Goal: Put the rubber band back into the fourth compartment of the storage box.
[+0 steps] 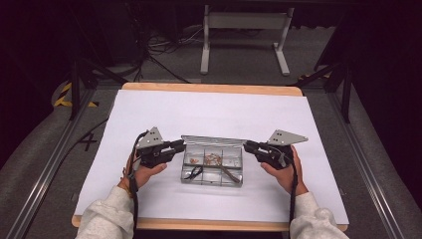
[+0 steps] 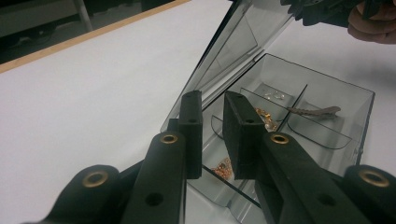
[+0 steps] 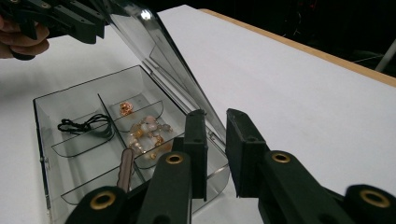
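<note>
White-covered table [image 1: 149, 109]; clear compartment box [image 1: 212, 172] near its front edge, centred, lid [image 1: 214, 141] raised. Left gripper [image 1: 180, 145] at lid's left end, right gripper [image 1: 247, 145] at right end; jaws narrow, grasp unclear either side. Inside: beads [image 3: 148, 130], black cord [image 3: 86, 125], brown clip [image 2: 314, 111].

Compartment box [image 1: 213, 174] sitting mid-table on paper sheet [image 1: 209, 114]; lid [image 1: 211, 141] standing along far edge. Left gripper [image 1: 178, 146] flanking box at left, right gripper [image 1: 247, 145] at right. Beads [image 1: 213, 158] lying in middle compartment.
</note>
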### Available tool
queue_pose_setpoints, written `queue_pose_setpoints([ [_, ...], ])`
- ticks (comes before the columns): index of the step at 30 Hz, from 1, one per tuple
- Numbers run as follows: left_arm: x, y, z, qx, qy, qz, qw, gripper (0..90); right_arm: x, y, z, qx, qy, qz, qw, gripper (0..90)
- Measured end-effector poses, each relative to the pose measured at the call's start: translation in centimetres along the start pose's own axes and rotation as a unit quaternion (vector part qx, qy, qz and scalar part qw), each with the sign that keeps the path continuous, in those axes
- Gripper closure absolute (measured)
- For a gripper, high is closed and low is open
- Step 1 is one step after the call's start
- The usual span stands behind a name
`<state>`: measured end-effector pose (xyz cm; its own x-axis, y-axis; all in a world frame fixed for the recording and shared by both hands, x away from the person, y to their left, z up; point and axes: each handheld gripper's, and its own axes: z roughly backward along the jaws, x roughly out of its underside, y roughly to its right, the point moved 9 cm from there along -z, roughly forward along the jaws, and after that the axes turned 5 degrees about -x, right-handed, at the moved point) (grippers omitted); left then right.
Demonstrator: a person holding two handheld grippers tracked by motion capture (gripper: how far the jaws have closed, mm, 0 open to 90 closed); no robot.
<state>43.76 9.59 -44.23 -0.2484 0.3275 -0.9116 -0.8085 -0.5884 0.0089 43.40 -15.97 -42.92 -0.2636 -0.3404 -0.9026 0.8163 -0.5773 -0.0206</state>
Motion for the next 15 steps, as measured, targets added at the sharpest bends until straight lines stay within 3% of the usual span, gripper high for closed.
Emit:
queue_pose_setpoints([
  [15,0.02,0.08,0.15,0.0,-0.001,-0.007,1.0,78.2,0.01,-0.22,0.05,0.002,-0.002,0.002,1.0,78.9],
])
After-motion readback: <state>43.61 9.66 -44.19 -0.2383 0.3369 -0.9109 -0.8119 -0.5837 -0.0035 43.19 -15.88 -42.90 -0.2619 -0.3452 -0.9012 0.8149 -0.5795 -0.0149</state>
